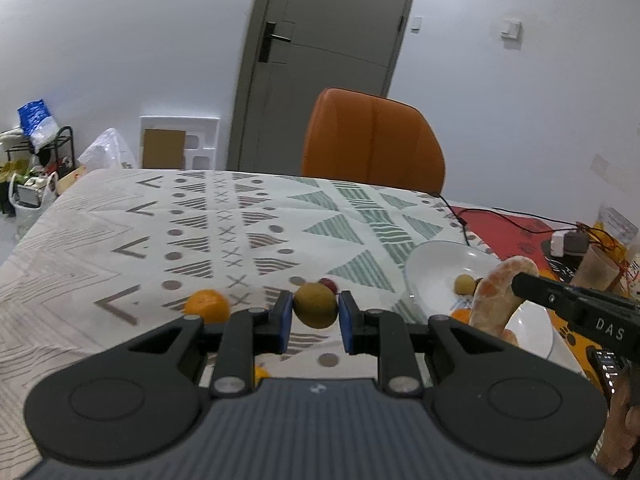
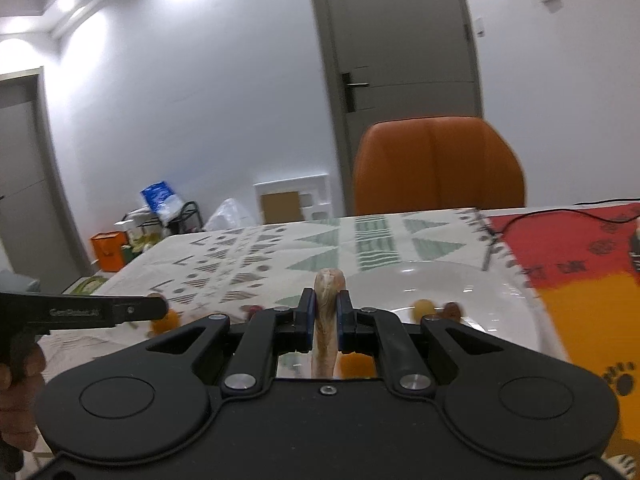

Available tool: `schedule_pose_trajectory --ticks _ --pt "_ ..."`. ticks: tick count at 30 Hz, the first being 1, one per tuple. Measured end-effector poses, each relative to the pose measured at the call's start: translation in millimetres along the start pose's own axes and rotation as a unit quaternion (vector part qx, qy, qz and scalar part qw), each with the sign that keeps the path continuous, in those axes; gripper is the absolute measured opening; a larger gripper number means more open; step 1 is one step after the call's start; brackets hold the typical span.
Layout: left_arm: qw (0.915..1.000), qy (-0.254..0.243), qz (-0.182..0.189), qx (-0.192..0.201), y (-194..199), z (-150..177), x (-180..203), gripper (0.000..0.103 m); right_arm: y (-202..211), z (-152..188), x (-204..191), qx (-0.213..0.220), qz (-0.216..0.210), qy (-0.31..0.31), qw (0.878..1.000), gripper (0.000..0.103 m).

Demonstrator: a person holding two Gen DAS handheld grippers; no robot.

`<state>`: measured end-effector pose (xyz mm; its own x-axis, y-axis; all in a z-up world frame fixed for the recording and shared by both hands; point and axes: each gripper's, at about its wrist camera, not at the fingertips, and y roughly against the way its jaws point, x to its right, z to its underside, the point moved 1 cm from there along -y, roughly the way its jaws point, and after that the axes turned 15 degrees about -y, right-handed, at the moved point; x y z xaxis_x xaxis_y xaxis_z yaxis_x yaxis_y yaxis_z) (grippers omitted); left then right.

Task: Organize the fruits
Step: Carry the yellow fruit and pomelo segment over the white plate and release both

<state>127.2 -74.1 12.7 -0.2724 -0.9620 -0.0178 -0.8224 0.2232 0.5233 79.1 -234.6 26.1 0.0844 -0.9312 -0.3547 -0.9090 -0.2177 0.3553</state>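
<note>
Blue pads of the left claw [image 1: 315, 316] press both sides of a round olive-brown fruit [image 1: 315, 305], so that claw is clenched on it and carries it clear above the patterned cloth [image 1: 120, 232] covering the desk. On the cloth just left of the claw lies an orange [image 1: 207, 305]; a small dark red fruit [image 1: 328, 284] sits just behind the held one. To the right stands a white bowl [image 1: 436, 264] holding a small yellowish round fruit [image 1: 465, 283] with a small brown piece touching its right side. A second white dish [image 1: 534, 332] shows nearer the camera, partly hidden. The right claw [image 2: 325, 320] is clenched on a long pale, orange-mottled curved fruit [image 2: 329, 312], gripped near its upper part, tip pointing up; in the left wrist view this fruit [image 1: 498, 292] arches in front of the bowl. Below it, between the right claw's arms, a bit of another orange fruit [image 2: 354, 362] shows. In the right wrist view the bowl [image 2: 460, 280] lies directly ahead, beside a red and yellow mat [image 2: 580, 280]. An orange chair [image 1: 372, 144] stands behind the desk, a grey door [image 1: 316, 60] behind that. A black cable [image 1: 492, 214] runs across the far right of the desk.
</note>
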Motion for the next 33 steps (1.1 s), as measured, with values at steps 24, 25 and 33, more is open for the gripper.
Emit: schedule_pose_trajectory --ticks 24,25,33 --pt "0.9981 -0.049 0.038 -0.004 -38.3 -22.0 61.9 0.023 6.3 -10.8 77.4 0.035 0.08 -0.032 0.996 0.009" --pt "0.998 -0.05 0.039 -0.004 -40.2 -22.5 63.3 0.023 4.1 -10.5 78.1 0.035 0.083 -0.031 0.995 0.009" --pt "0.997 -0.059 0.048 -0.007 -55.8 -28.8 75.3 0.023 -5.9 -5.8 76.4 0.022 0.073 -0.032 0.997 0.015"
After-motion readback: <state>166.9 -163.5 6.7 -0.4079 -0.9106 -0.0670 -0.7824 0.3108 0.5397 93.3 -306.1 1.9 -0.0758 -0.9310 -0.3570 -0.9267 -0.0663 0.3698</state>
